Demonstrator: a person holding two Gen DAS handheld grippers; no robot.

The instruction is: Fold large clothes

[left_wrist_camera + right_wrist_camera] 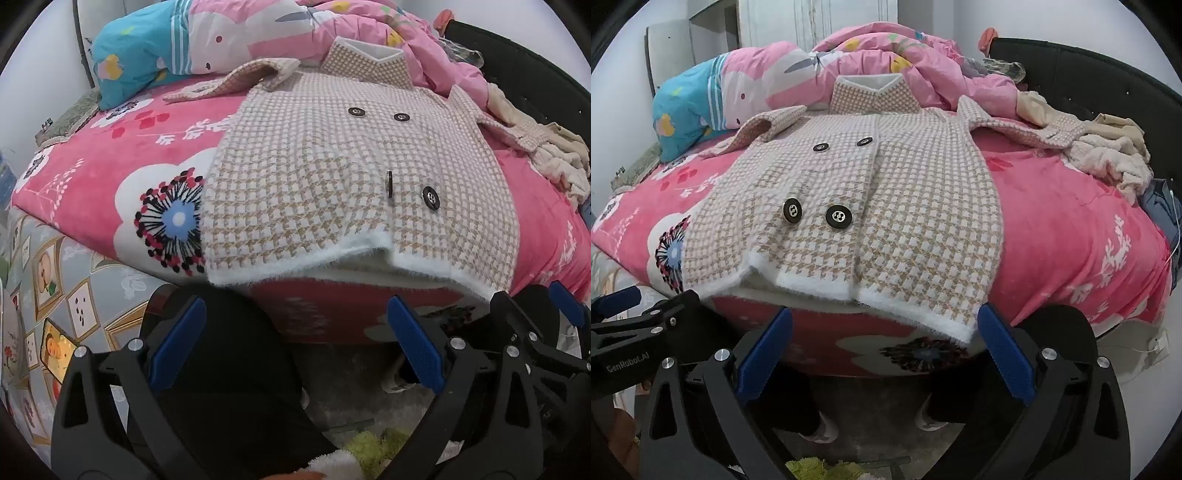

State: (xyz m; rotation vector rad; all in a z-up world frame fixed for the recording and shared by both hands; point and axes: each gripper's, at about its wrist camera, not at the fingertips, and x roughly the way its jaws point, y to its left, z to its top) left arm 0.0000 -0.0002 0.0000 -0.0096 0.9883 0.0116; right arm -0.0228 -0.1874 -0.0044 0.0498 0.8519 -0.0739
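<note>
A beige-and-white houndstooth coat (332,177) with black buttons lies flat, front up, on a pink bed, collar at the far end and white fuzzy hem at the near edge. It also shows in the right wrist view (871,206). Both sleeves spread outward. My left gripper (295,343) is open and empty, just below and in front of the hem. My right gripper (884,350) is open and empty, just in front of the hem's right corner. Each gripper shows at the edge of the other's view.
A pink floral blanket (1071,229) covers the bed. A crumpled pink quilt (879,55) and a blue pillow (140,55) lie behind the collar. A pile of cream clothes (1108,155) sits at the right by the black headboard (1108,85). The person's feet stand on the floor below.
</note>
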